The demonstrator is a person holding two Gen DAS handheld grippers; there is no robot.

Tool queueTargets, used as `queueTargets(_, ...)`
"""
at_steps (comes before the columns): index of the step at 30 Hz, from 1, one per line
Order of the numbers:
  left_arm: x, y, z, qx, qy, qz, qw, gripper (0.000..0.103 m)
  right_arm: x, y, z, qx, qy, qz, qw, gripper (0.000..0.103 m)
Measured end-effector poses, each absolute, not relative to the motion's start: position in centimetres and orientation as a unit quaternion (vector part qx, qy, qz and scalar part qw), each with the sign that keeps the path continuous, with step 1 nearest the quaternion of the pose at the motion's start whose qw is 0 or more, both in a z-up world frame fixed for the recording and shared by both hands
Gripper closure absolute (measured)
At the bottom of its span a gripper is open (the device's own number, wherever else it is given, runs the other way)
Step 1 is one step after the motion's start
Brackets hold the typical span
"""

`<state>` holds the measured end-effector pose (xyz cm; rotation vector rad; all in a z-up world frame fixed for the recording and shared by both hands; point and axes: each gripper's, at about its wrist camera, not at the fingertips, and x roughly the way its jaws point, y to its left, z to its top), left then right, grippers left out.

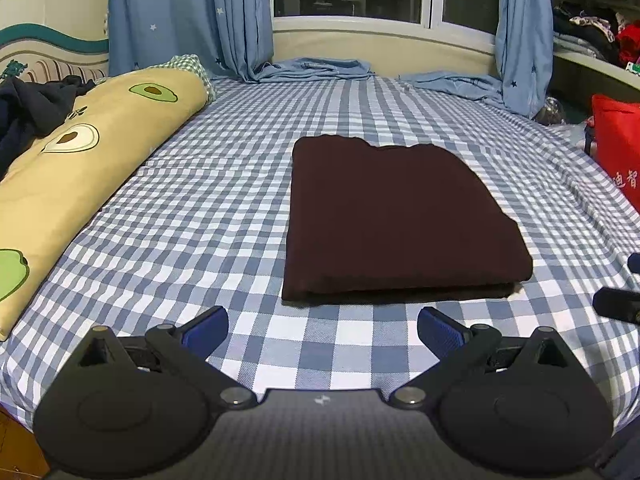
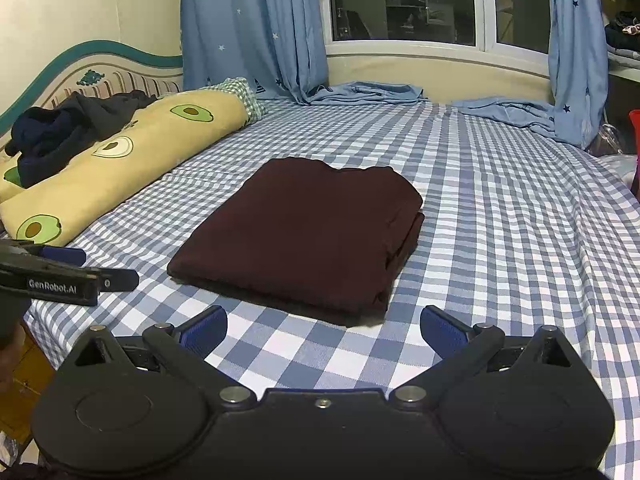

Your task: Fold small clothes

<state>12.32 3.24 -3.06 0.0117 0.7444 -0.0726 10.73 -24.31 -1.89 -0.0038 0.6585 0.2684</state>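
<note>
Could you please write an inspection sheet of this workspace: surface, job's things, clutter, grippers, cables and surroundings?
Surface: bed sheet, blue-white check, lightly creased.
Job's things: dark maroon garment, folded into a flat rectangle, lying mid-bed.
Clutter: avocado-print pillow with dark clothes heaped on it; red bag at the bed's right edge.
Grippers: left gripper and right gripper both open, empty, short of the garment.
Cables: nothing seen.
Surroundings: window, blue star curtains, headboard.

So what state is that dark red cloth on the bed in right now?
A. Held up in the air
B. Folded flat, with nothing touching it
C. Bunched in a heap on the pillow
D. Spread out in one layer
B: the dark red cloth lies in a neat layered rectangle on the checked sheet, and both hand-held grippers are open and short of it.
</note>
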Motion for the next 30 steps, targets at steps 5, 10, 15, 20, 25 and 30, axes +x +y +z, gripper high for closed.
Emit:
queueTargets(5, 13.1, 3.3, -3.4, 0.009, 0.366, -0.038, 0.93, 0.001, 11.6, -23.9, -1.6, -0.004, 0.321, 0.129, 0.938, 0.001)
queueTargets(10, 13.7, 3.2, -3.4, 0.015, 0.366, -0.04, 0.93, 0.001, 12.3, -23.6, -1.5, -0.007, 0.321, 0.131, 0.938, 0.001)
queueTargets(15, 14.2, 3.2, -3.4, 0.017, 0.367, -0.041, 0.929, 0.001, 12.8, -23.5, -1.6, -0.008, 0.325, 0.13, 0.937, 0.001)
queueTargets(20, 14.5, 3.2, -3.8, 0.019, 0.374, -0.036, 0.927, 0.001, 13.0, -23.6, -1.7, -0.004, 0.327, 0.13, 0.936, 0.001)
queueTargets(25, 14.6, 3.1, -4.0, 0.022, 0.376, -0.038, 0.925, 0.001, 13.1, -23.6, -1.8, -0.002, 0.328, 0.13, 0.936, 0.001)
queueTargets(30, 14.9, 2.8, -4.0, 0.028, 0.378, -0.043, 0.924, 0.001, 13.3, -23.7, -2.0, -0.002, 0.331, 0.128, 0.935, 0.001)
